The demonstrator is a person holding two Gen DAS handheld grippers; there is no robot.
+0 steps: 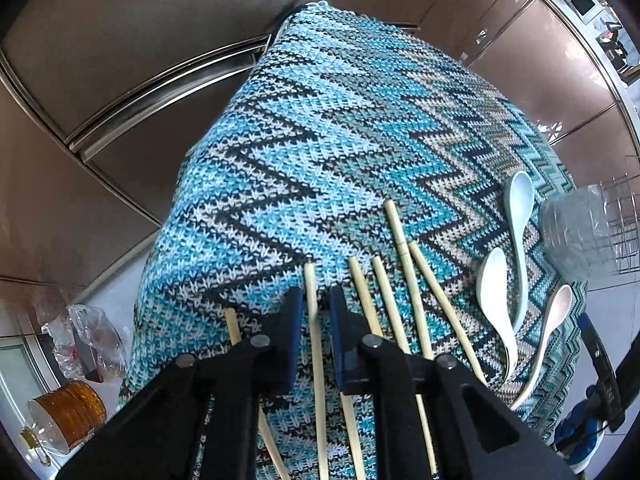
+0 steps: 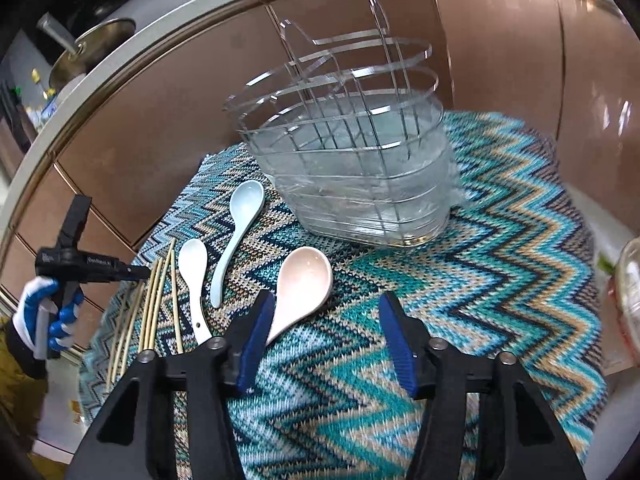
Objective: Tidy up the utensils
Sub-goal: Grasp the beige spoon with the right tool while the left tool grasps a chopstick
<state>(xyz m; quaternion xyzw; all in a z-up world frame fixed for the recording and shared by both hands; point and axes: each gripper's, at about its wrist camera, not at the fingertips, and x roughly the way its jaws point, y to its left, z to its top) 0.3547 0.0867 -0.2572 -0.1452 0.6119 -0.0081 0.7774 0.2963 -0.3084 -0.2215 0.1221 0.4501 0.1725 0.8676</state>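
In the left wrist view, the lower ends of the chopsticks (image 1: 400, 288) run under the black gripper (image 1: 316, 304) body and off the bottom edge, so their full length cannot be seen. The pink spoon (image 1: 548, 332) has its handle end lost at the cloth's (image 1: 320, 140) edge, lower right. The clear basket (image 1: 580, 232) at the right edge is blurred and cut off. In the right wrist view, the pink spoon's (image 2: 302, 280) handle passes behind the left blue pad (image 2: 258, 332). A jar (image 2: 628, 300) at the right edge is cropped and smeared. Small items at the upper left are too tiny to identify.
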